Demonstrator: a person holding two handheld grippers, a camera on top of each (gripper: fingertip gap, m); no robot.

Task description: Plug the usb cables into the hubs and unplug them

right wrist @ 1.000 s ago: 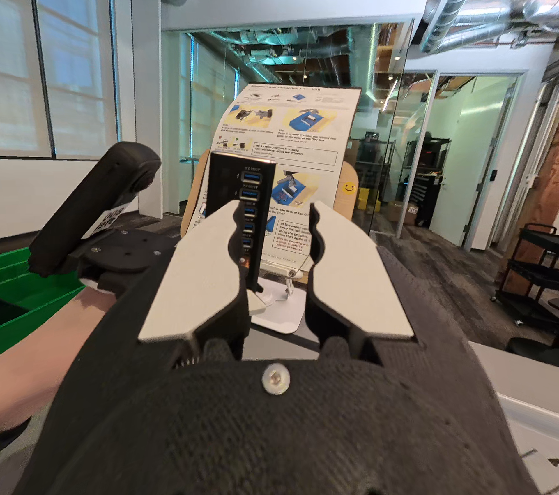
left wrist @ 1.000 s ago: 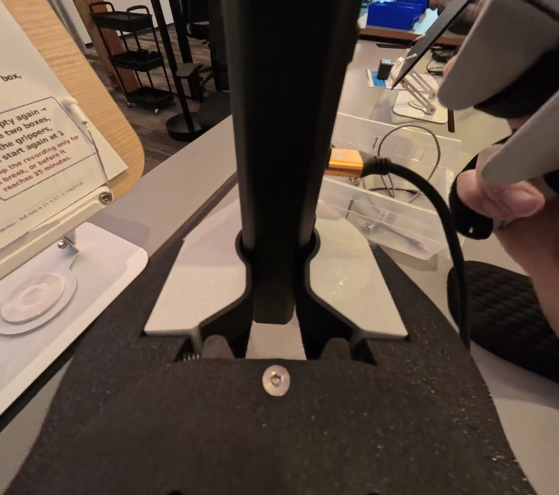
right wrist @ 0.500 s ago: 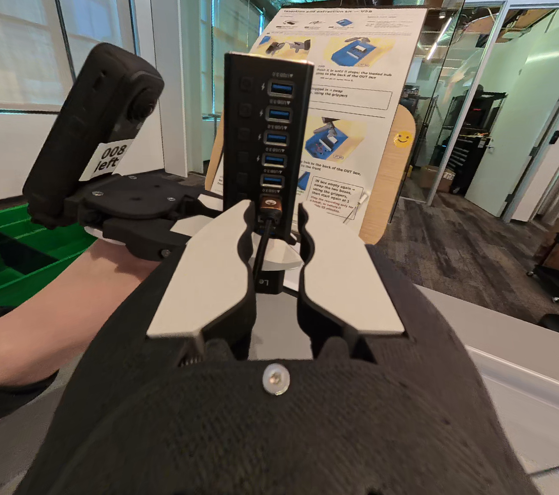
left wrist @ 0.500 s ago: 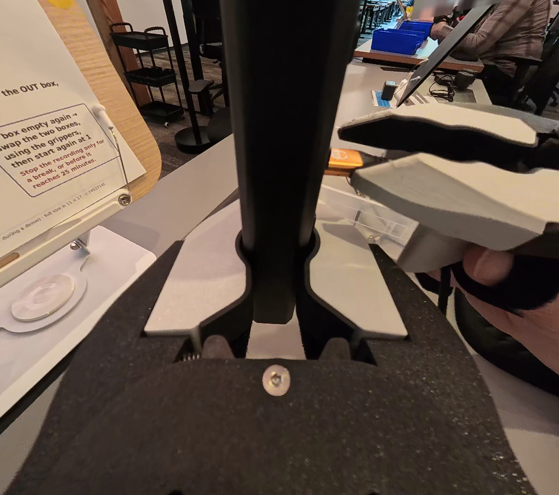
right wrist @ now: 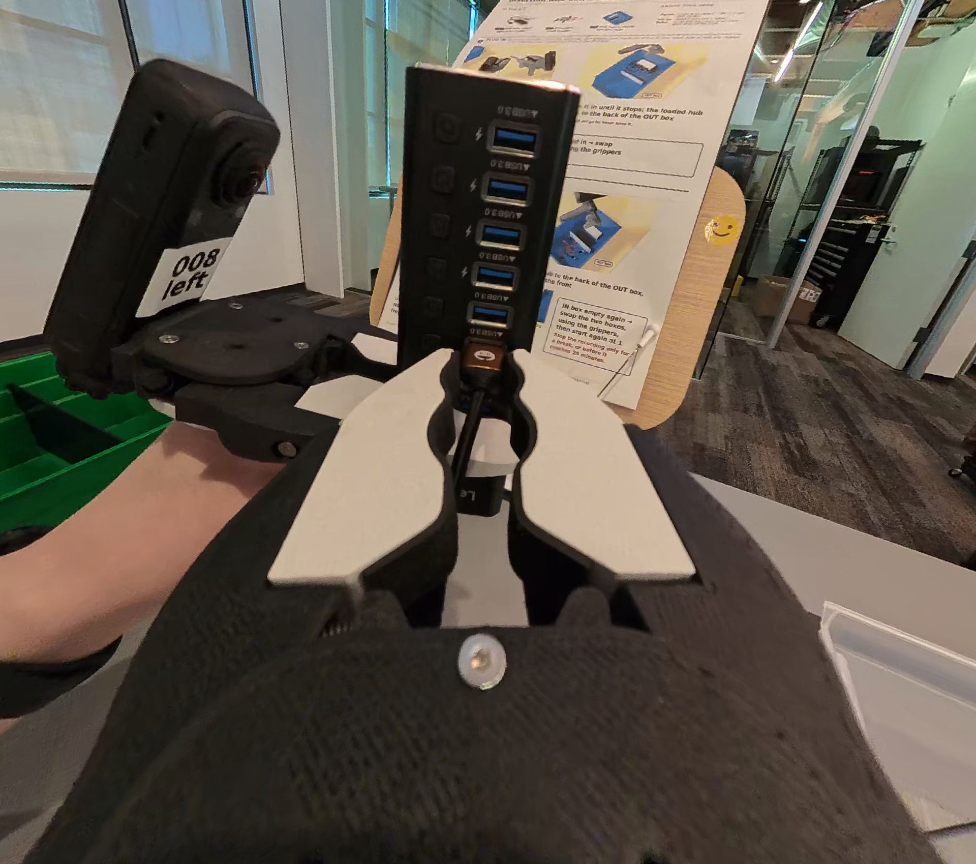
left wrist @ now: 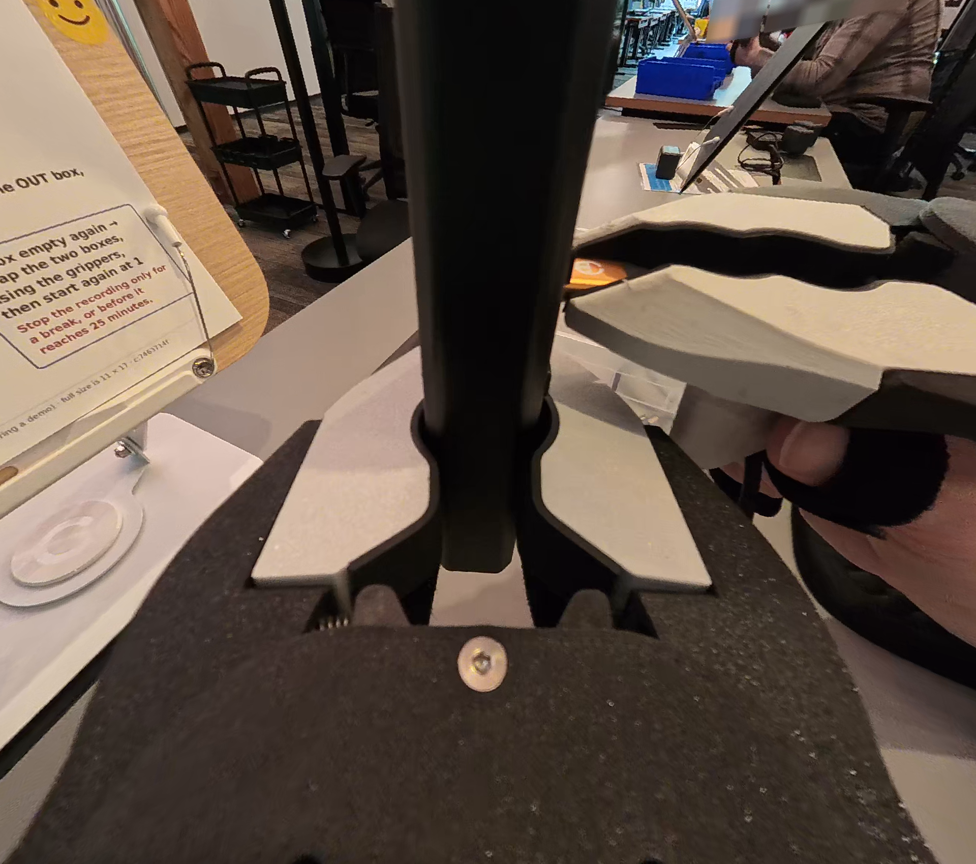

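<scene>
I see a grey table (left wrist: 327, 352) under both grippers, and at its far edge an instruction sheet (right wrist: 634, 162) propped on a wooden board (right wrist: 702, 310) with a yellow smiley sticker (right wrist: 721, 230). On my left side in the right wrist view sits a green bin (right wrist: 47, 458), and a clear plastic tray (right wrist: 908, 680) shows at the lower right.

My left gripper (left wrist: 483, 463) is closed around the lower end of the black hub (left wrist: 501, 152), which it holds upright; the fingers (left wrist: 348, 479) press on both narrow sides of the hub. From the right wrist view I see the hub's face (right wrist: 475, 215), with a column of blue ports running down it, five of them bare.

My right gripper (right wrist: 481, 395) comes at the hub from the port side. Its fingers (right wrist: 380, 463) are pinched on the orange plug (right wrist: 481, 360) of the cable (right wrist: 467, 437), and the plug sits at the port just below the five bare ones. How far it is seated I cannot tell. In the left wrist view the plug (left wrist: 597, 270) peeks out orange between the right gripper's tips (left wrist: 686, 305), right against the hub's side. The black cable runs back from the plug between the fingers.

The camera (right wrist: 153, 226) on the left gripper bears a white sticker (right wrist: 187, 273).
</scene>
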